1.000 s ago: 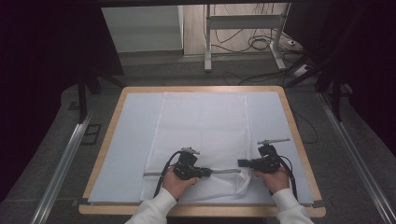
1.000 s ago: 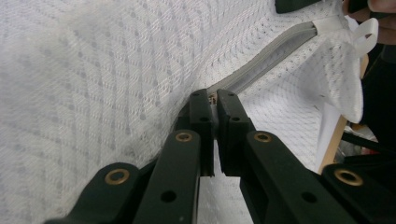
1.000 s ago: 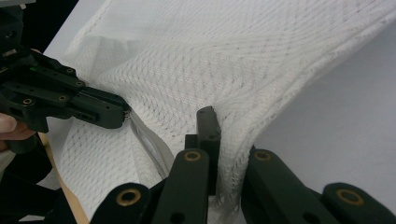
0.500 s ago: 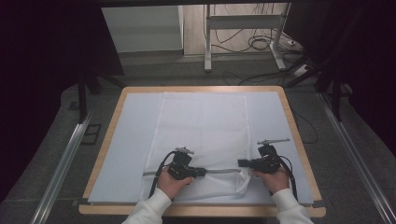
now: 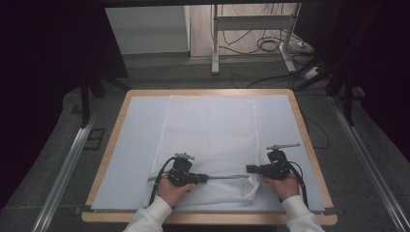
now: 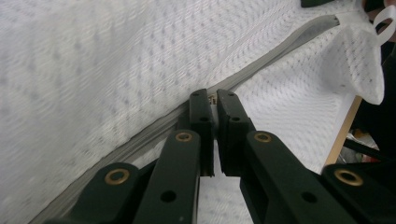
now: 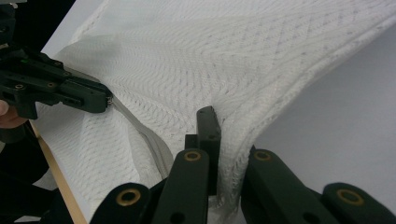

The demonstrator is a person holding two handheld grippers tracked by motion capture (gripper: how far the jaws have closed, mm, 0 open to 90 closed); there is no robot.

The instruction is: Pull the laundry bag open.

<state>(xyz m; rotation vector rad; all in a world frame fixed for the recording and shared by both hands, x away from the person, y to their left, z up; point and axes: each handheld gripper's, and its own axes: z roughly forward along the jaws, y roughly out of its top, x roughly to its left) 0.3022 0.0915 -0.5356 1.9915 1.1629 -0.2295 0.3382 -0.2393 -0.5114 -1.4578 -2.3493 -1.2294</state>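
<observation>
Across the counter (image 5: 309, 145) the left gripper (image 5: 205, 178), jaws clamped on the zip pull (image 6: 214, 99), had slid leftward away from the right gripper (image 5: 249, 169), jaws pinching the mesh bag (image 5: 212, 130), zipper likely opening.

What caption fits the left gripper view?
Left gripper shut on the zipper pull of a white mesh bag.

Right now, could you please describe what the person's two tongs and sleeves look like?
Both the left tongs and the right tongs are black, each with two flat jaws joined by links with brass-coloured rivets. A black cable loops from the left one, and another cable trails from the right. A grey plate tops the right tongs. The person wears white sleeves.
</observation>
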